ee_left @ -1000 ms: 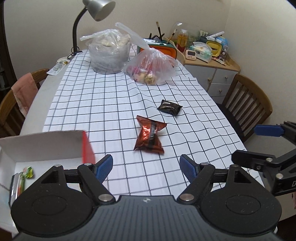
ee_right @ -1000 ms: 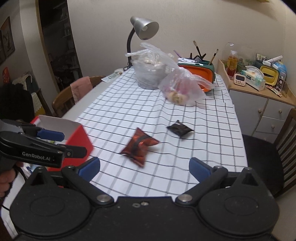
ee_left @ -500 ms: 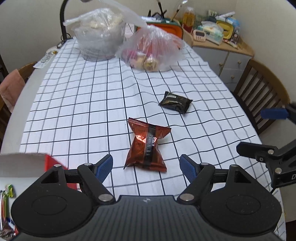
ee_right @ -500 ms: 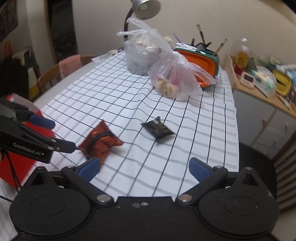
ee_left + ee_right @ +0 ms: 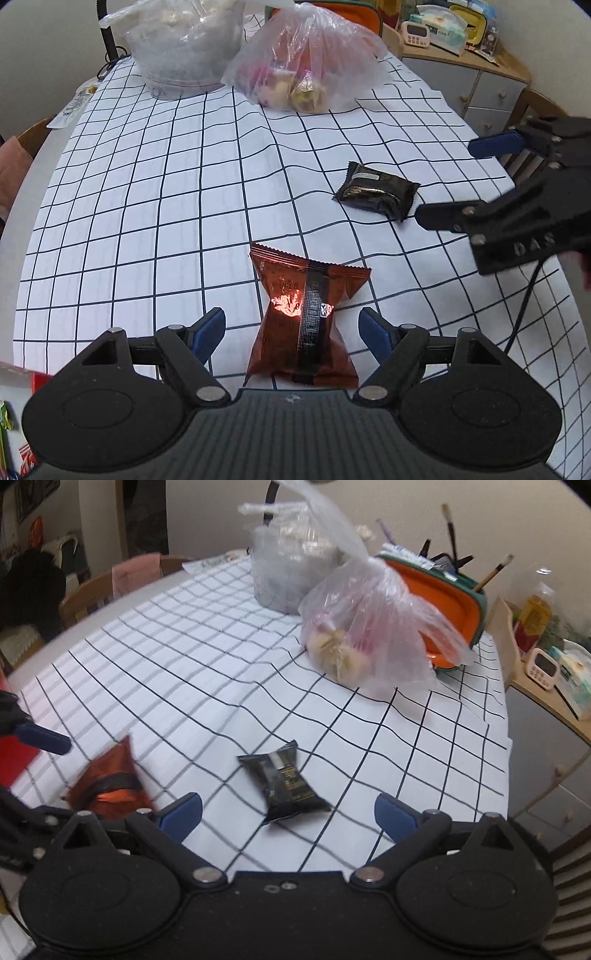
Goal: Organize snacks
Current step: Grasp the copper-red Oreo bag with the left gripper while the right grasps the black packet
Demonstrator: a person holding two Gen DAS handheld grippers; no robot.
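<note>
A crinkled red foil snack packet (image 5: 306, 321) with a black stripe lies low-centre between the left gripper's (image 5: 293, 330) spread, untouching fingers.

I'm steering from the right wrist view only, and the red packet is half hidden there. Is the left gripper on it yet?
Observer: No. The red packet lies flat between the left gripper's open jaws, with a gap on each side.
Operator: How does my right gripper look from outside?
Observer: The right gripper has its jaws closing, but the black packet lies just beyond their tips, untouched.
Operator: And the box?
Observer: The red box sits low to the left of the left gripper, with wrappers showing inside.
</note>
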